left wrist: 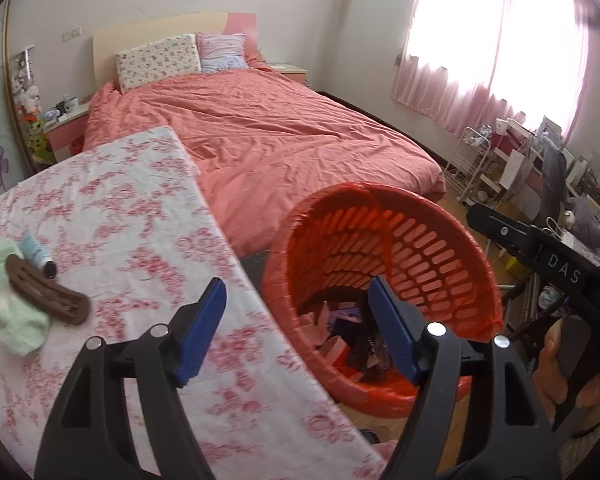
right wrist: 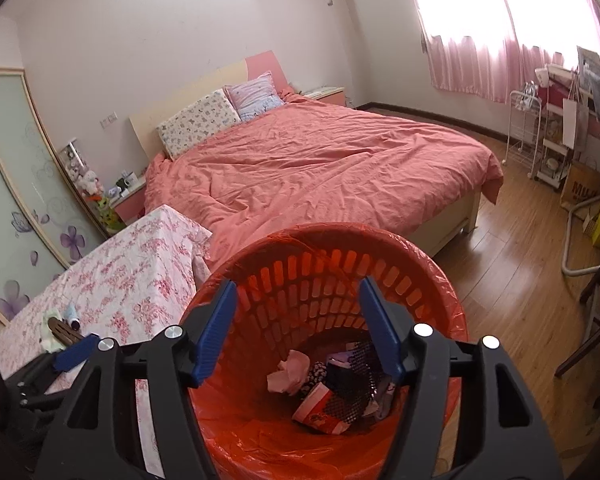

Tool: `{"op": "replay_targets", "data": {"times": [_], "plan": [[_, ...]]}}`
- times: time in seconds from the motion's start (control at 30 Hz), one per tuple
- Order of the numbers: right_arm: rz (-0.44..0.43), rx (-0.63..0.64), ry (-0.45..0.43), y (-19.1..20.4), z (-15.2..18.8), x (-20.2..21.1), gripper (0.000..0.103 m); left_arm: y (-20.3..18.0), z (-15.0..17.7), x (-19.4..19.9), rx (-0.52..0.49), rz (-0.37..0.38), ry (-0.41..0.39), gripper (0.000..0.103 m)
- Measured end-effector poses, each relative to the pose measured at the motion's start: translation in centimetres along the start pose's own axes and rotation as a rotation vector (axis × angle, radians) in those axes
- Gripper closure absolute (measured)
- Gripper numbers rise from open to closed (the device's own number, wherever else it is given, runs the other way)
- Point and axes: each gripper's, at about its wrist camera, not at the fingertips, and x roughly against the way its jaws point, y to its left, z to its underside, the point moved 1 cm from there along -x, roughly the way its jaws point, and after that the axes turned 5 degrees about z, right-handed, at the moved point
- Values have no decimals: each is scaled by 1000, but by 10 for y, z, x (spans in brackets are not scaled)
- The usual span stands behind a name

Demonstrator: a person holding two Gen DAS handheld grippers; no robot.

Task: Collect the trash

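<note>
Evidently both tongs, left tongs and right tongs, stand apart and empty above the red bin, whose trash lies directly below, suggesting a drop.

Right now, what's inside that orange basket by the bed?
The orange basket holds a crumpled pink tissue, a red-and-white carton and a black mesh piece. Anything beneath that pile is covered.

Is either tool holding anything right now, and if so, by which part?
Nothing is held. Left tool and right tool both stand open and empty above the red bin; the trash lies inside.
</note>
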Motion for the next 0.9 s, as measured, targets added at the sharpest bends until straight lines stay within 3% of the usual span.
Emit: {"op": "replay_targets", "data": {"times": [0.27, 0.6, 0.8, 0.9], "plan": [[-8, 80, 32, 33, 13, -3, 39, 62, 18, 42, 55, -135, -35, 29], [-76, 206, 97, 99, 43, -10, 39, 167, 44, 84, 270, -293, -60, 33], [-115, 270, 144, 135, 61, -19, 39, 195, 49, 77, 335, -269, -33, 54], [-124, 289, 160, 148, 68, -20, 39, 203, 49, 66, 359, -242, -16, 81]]}}
